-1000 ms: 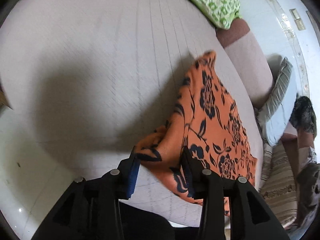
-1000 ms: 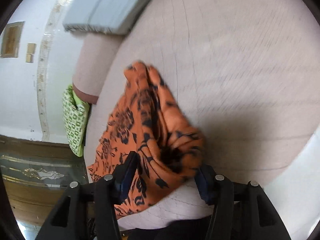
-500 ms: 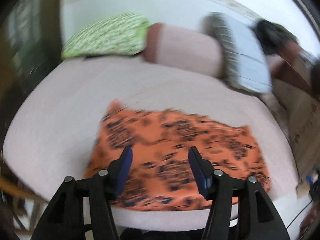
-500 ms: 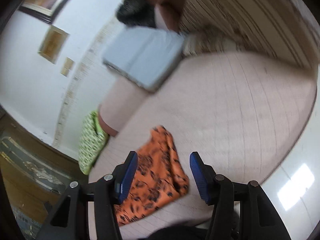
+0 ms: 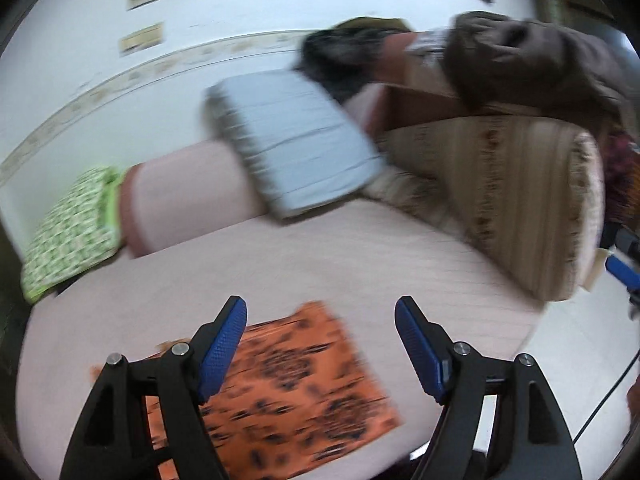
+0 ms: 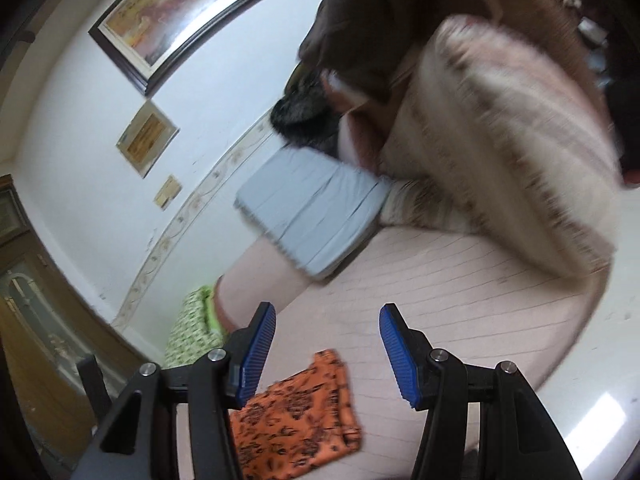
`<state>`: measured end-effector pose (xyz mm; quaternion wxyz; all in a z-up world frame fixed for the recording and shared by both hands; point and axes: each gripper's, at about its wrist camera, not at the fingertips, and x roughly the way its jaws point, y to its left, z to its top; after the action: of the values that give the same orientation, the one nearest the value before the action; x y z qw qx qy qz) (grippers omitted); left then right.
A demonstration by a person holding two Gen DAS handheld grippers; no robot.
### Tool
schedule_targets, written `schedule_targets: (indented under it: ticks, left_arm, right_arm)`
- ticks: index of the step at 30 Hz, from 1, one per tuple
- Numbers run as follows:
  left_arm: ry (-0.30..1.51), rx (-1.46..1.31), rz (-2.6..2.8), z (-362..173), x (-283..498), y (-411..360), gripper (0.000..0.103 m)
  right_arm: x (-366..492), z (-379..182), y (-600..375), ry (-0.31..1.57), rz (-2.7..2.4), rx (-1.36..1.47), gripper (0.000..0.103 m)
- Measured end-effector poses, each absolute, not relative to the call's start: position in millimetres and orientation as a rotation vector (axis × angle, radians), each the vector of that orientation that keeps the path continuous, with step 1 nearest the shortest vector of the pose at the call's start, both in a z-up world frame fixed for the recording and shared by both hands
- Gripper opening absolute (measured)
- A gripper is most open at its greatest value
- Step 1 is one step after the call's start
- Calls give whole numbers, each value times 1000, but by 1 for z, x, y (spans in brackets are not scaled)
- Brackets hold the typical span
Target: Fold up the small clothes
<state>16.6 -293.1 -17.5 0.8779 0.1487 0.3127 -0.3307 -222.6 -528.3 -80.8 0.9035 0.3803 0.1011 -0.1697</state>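
The left gripper (image 5: 320,344) tilts down toward the seat, its 2 blue-padded jaws spreading wider apart with nothing between them. Below and beyond the pads, well clear of them, lies the orange cloth (image 5: 292,384) with its black flower print, spread flat in a rough rectangle near the front edge of the pink sofa seat (image 5: 320,256). At the far right rim of this view a blue pad of the other tool shows, blurred.

The right gripper (image 6: 326,352) points only a little below level, rolled so the room leans in its view. Its 2 jaws stand apart and released, gripping nothing. The same orange cloth (image 6: 304,416) sits low between and under the left finger, on the seat (image 6: 440,300), apart from both pads.

Farther out, a grey-blue cushion (image 5: 292,144) leans against the pink backrest (image 5: 180,196), with a green patterned cushion (image 5: 68,232) at the seat's left end. A striped beige bolster (image 5: 520,200) rests at the right end, and a brown garment (image 5: 532,60) is heaped on top behind it. On the white wall hangs a framed picture (image 6: 188,12).
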Motion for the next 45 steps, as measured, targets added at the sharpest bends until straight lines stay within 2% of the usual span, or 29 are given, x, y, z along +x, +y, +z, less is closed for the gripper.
schedule_targets:
  ticks: [11, 19, 32, 45]
  left_arm:
    - [594, 394, -1050, 1, -89, -439, 77]
    - [503, 450, -1229, 21, -156, -464, 77]
    - [474, 478, -1229, 32, -185, -455, 78]
    - [457, 519, -1188, 33, -201, -446, 78]
  right_arm:
    - [-415, -22, -515, 51, -796, 584, 58]
    - [-517, -20, -488, -70, -1000, 608, 58]
    - [-586, -16, -466, -214, -1097, 607, 58]
    - [-598, -28, -468, -257, -1028, 635, 58]
